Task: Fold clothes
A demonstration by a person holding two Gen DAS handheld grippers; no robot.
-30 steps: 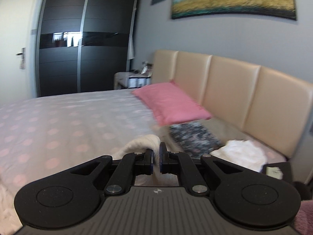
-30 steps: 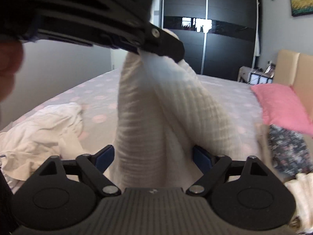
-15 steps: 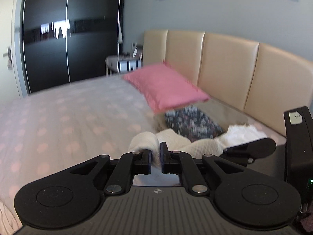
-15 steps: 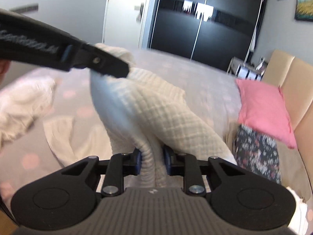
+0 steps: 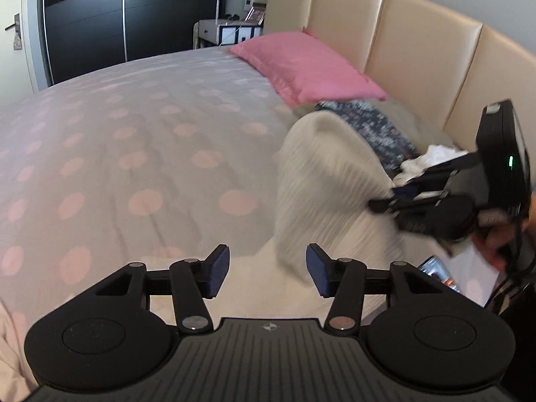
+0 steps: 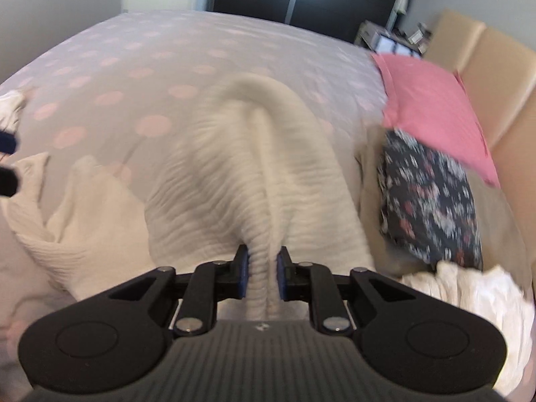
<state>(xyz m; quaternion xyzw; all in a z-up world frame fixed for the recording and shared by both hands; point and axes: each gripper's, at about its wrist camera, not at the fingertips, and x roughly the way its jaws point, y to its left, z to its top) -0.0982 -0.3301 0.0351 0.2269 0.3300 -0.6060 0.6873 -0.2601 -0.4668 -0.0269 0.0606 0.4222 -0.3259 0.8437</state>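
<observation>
A cream waffle-knit garment [image 6: 248,181] lies bunched on the dotted bed. My right gripper [image 6: 262,278] is shut on a gathered fold of it and holds that part raised. In the left wrist view the same garment [image 5: 328,187] rises in a hump toward the right gripper [image 5: 382,202] at the right. My left gripper [image 5: 268,273] is open and empty, just above the garment's near edge.
The bed has a grey cover with pink dots [image 5: 134,154]. A pink pillow [image 5: 308,67], a dark floral folded cloth [image 6: 432,201] and a white crumpled cloth [image 6: 469,288] lie by the beige headboard [image 5: 418,43]. More pale cloth [image 6: 10,107] lies at the left.
My left gripper has opened and let go of the cream garment. My right gripper stays shut on it, and the garment has dropped lower onto the bed.
</observation>
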